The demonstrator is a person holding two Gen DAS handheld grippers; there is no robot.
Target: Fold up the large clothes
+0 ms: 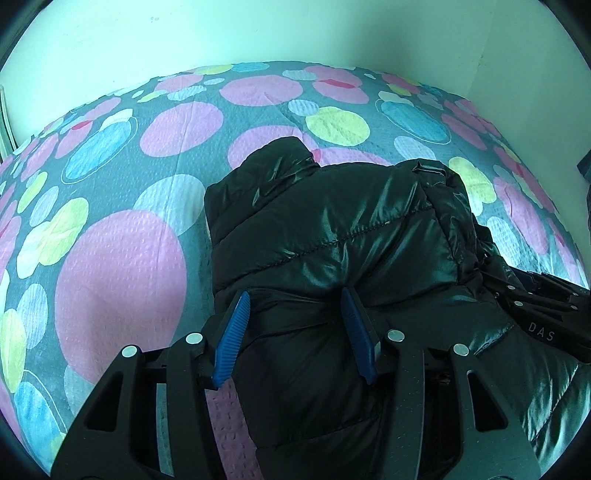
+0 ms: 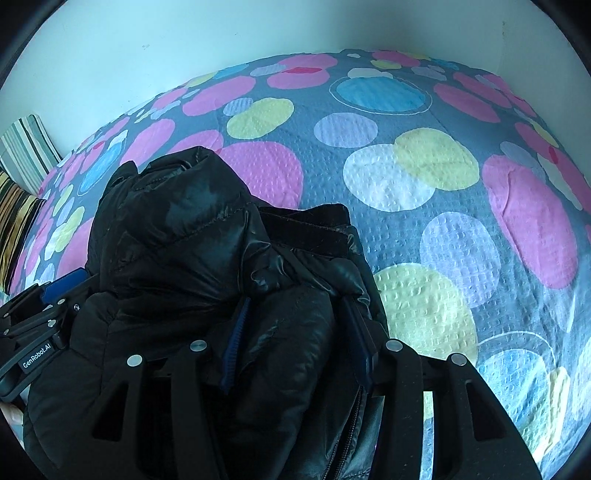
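Observation:
A shiny black puffer jacket (image 1: 332, 236) lies bunched and partly folded on the bed; it also shows in the right wrist view (image 2: 192, 243). My left gripper (image 1: 295, 306) has its blue-padded fingers spread wide over the jacket's near left part, with a fold of fabric between them. My right gripper (image 2: 295, 314) also has its fingers spread, pressed into the jacket's right side with puffy fabric bulging between them. Each gripper shows at the edge of the other view: the right one (image 1: 532, 295) and the left one (image 2: 48, 295).
The bed is covered by a grey bedspread with big pink, blue, yellow and white circles (image 2: 424, 177), seen also in the left wrist view (image 1: 122, 258). A pale wall (image 1: 295, 33) runs behind it. Striped pillows (image 2: 22, 158) lie at the far left.

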